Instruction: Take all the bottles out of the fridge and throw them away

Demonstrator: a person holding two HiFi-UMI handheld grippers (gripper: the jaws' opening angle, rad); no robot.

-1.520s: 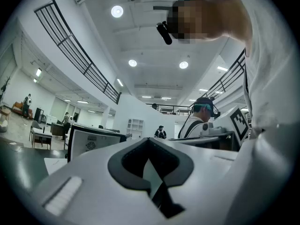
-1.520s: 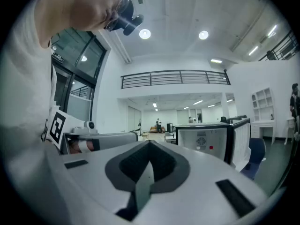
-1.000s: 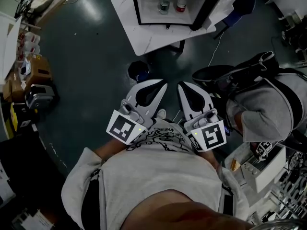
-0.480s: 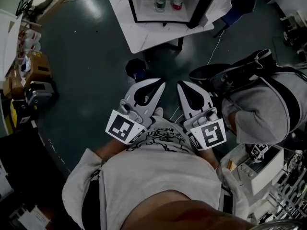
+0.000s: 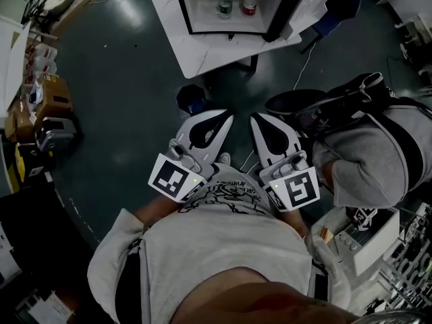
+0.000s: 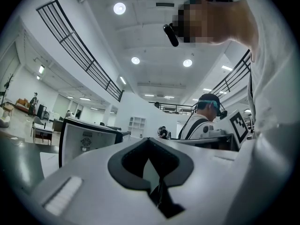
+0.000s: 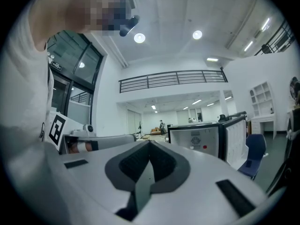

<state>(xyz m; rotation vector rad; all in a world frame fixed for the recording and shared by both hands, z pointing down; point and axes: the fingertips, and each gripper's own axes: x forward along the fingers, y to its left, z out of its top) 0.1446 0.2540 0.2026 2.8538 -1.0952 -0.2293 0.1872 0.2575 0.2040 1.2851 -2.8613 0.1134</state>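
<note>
Head view: fridge [image 5: 181, 5] w/ 2 bottles [image 5: 225, 3] (maybe more; dim), left gripper [image 5: 228, 117], right gripper [image 5: 254, 119] closed, empty.

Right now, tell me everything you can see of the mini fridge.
The fridge is a small black-framed box with a bright white inside, standing upright on a white table at the top of the head view. Its door is swung wide open to the right. Two bottles stand side by side inside: a clear one and a red-capped one.
</note>
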